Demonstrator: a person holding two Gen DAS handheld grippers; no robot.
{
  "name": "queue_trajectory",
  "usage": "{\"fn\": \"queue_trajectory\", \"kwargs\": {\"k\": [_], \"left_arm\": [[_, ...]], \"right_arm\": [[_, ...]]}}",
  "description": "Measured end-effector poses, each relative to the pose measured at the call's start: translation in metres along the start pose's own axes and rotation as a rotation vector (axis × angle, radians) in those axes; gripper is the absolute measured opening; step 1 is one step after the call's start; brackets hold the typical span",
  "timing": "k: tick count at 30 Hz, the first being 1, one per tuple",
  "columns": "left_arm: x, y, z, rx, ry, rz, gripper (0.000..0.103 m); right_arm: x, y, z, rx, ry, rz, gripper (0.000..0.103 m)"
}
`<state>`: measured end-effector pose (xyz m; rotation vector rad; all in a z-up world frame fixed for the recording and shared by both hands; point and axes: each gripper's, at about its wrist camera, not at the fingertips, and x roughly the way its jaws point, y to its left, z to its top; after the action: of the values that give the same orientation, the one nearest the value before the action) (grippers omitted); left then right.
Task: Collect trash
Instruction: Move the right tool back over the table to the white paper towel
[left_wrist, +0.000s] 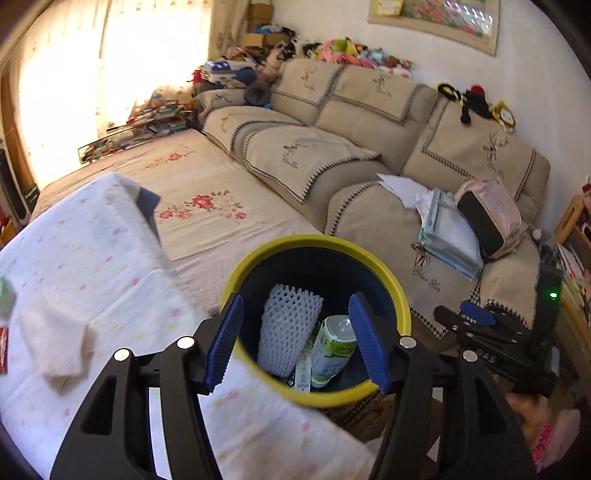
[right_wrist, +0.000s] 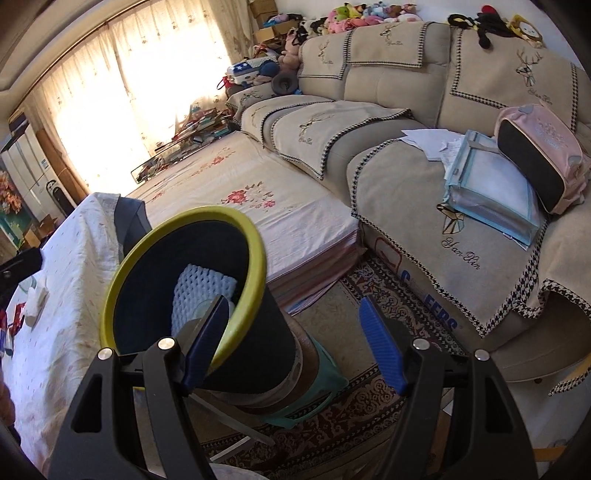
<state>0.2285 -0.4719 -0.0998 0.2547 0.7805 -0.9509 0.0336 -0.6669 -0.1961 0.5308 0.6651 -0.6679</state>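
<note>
A dark bin with a yellow rim stands beside the cloth-covered table. Inside lie a white foam net, a green-labelled bottle and a paper strip. My left gripper is open and empty, hovering right above the bin's mouth. My right gripper is open and empty; its left finger overlaps the bin's rim. The right gripper also shows in the left wrist view, to the right of the bin. A white tissue lies on the table.
A beige sofa with a pink bag and folders stands behind the bin. A patterned rug covers the floor. The bin sits on a teal stool. Red and green items lie at the table's left edge.
</note>
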Motion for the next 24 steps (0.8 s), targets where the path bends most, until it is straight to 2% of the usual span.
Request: {"fn": "queue_trajectory", "kwargs": {"k": [7, 14, 17, 24], "left_arm": [[-0.099, 0.053, -0.057, -0.130, -0.109, 0.122, 0.067], [-0.192, 0.116, -0.134, -0.290, -0.192, 0.325, 0.072], [-0.219, 0.137, -0.163, -0.361, -0.214, 0.377, 0.075], [-0.255, 0.176, -0.225, -0.508, -0.239, 0.435, 0.075]], "right_arm": [[-0.002, 0.060, -0.003, -0.123, 0.005, 0.065, 0.069], [-0.011, 0.146, -0.001, -0.277, 0.008, 0.222, 0.069], [-0.012, 0.195, -0.002, -0.361, 0.033, 0.320, 0.069], [-0.004, 0.310, -0.014, -0.577, 0.092, 0.465, 0.074]]}}
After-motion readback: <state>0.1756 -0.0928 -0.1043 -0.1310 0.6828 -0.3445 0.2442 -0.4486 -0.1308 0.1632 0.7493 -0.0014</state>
